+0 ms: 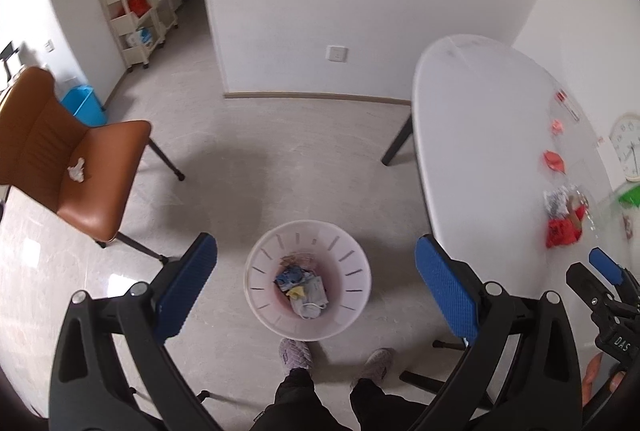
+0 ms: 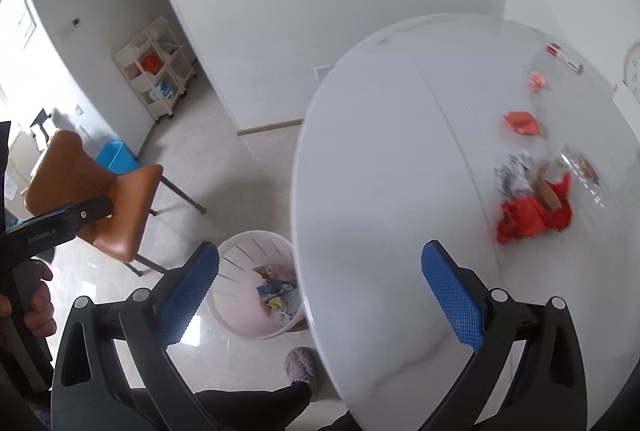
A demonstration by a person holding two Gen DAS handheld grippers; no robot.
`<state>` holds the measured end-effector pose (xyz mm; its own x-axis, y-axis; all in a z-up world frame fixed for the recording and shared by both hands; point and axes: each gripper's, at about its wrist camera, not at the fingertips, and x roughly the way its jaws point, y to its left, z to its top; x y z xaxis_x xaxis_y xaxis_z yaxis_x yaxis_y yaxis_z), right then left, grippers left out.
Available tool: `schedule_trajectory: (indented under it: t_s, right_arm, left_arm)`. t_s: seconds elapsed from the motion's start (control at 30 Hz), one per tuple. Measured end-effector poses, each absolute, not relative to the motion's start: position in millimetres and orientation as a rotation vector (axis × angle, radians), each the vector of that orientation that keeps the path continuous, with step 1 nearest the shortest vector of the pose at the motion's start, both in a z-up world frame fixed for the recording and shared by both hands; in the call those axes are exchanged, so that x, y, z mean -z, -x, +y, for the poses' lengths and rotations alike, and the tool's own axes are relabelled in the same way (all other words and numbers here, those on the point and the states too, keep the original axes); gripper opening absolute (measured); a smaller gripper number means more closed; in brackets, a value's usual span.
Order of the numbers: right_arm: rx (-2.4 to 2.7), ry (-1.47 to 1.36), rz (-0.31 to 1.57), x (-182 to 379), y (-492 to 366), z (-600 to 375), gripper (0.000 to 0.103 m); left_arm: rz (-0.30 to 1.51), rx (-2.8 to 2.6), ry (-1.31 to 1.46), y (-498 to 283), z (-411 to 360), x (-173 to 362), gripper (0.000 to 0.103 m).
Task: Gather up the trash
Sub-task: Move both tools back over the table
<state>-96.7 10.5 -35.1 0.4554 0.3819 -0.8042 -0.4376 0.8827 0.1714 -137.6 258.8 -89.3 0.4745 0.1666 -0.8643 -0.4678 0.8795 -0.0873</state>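
Left gripper (image 1: 316,287) hangs above the pink bin (image 1: 256,295), jaws spread wide, nothing between the pads. The bin stands on the floor just off the table's (image 1: 480,151) near-left edge (its rim tucks under that edge in the right wrist view) and holds blue, yellow and grey scraps (image 1: 304,289). Slippered feet (image 1: 294,353) sit right behind the bin.

Right gripper (image 2: 320,295) is over the table's near edge, jaws fully apart, empty.

Trash on the table: a red crumpled wrapper pile (image 2: 528,217) with a silver foil wad (image 2: 512,175) touching it, both towards the right side. Further back are a red packet (image 2: 522,123), a small red scrap (image 2: 536,81) and a red-and-white stick pack (image 2: 564,58) near the far edge. Left half of the tabletop is bare.

Orange chair (image 1: 76,167) stands left of the bin, well apart, with a white tissue wad (image 1: 77,170) on its seat. Open floor lies between chair and table. Cream shelf cart (image 1: 136,11) and blue box (image 1: 86,107) sit along the far-left wall.
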Motion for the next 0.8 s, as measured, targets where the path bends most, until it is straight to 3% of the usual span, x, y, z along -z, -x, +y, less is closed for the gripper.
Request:
schedule_trajectory:
  t_s: [0.43, 0.8]
  right_arm:
    - [-0.25, -0.055, 0.986, 46, 87, -127, 0.1]
    - [-0.129, -0.104, 1.002, 67, 56, -241, 0.1]
  left_arm:
    - [1.056, -0.146, 0.191, 70, 138, 93, 0.095]
    - [1.081, 0.149, 0.089, -18, -20, 131, 0.095]
